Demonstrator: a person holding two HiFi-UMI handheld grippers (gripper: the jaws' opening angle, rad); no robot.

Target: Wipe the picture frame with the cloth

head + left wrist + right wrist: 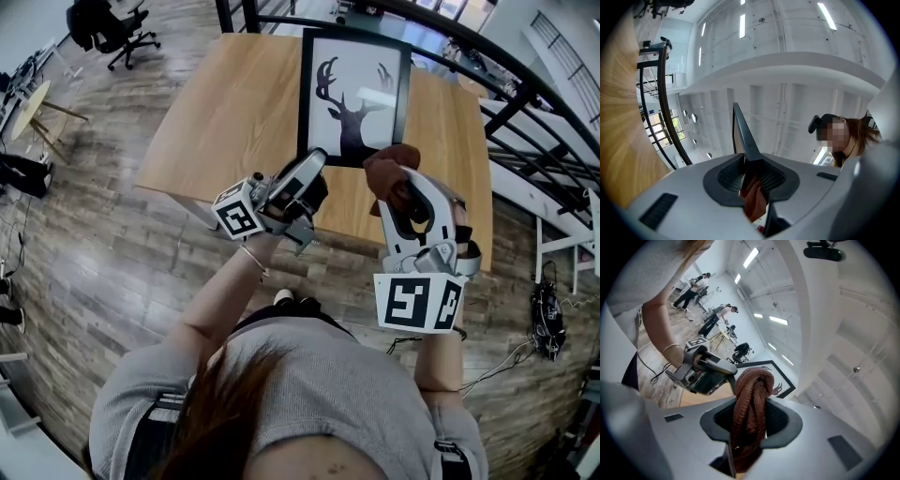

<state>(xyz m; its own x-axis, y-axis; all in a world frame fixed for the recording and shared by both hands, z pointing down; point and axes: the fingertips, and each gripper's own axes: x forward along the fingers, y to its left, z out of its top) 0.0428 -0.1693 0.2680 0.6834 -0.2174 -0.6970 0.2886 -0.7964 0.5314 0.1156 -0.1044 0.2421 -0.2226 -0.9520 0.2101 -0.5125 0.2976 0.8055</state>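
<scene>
Cannot see the lower edge of the picture frame [354, 94] in the head view: covered at one corner by the left gripper [314, 161], at the other by the cloth [386, 167]. Cannot see the jaw tips of the right gripper [398, 187] there either, buried in that cloth. From the left gripper view, only a thin dark edge of the frame [744, 136]; cannot tell what the reddish patch [754, 199] low between the jaws is. From the right gripper view, part of the frame [780, 374] lost behind the cloth [750, 413]; far-off people [700, 282] too small to make out.
</scene>
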